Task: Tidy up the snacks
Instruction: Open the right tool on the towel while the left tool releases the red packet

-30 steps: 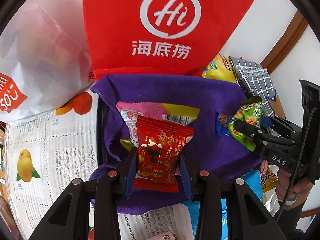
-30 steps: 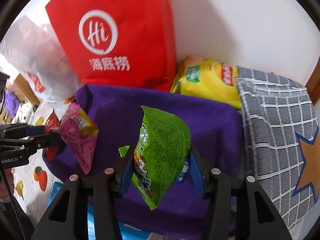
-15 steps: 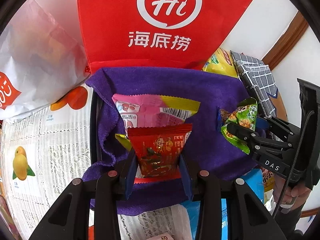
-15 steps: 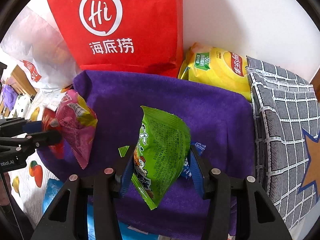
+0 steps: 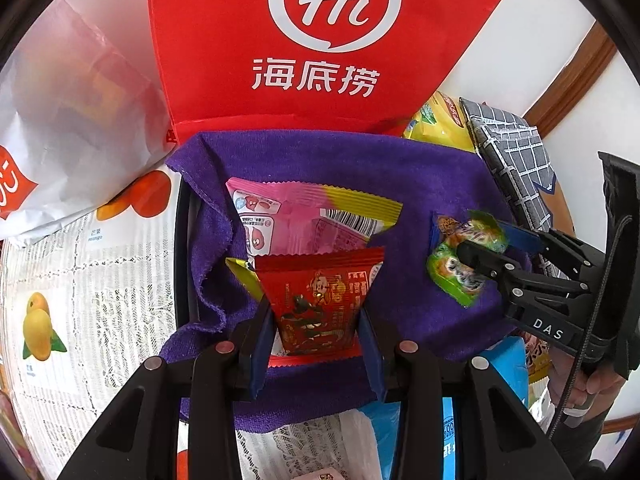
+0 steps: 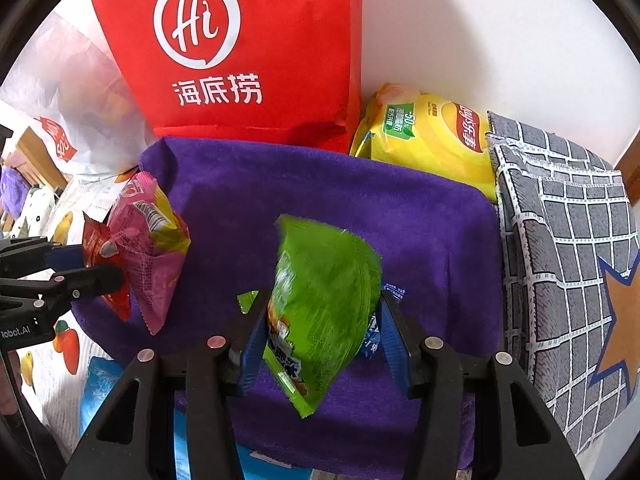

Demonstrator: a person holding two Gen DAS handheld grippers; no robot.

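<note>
Left claw (image 5: pixel 316 320): clenched on a red packet (image 5: pixel 320 300) with sawtooth edges and gold print; pink packet (image 5: pixel 296 224) just behind it
Right claw (image 6: pixel 320 340): jaws have just been opening; blurred green packet (image 6: pixel 324 300) between them, pads off it
Place: all packets above the purple cloth (image 6: pixel 420 232), before the red bag (image 6: pixel 260 40)
Left view only: pink packet's barcode; a hand (image 5: pixel 580 384) on the right claw
Right view only: whole yellow crisp bag (image 6: pixel 432 136)
</note>
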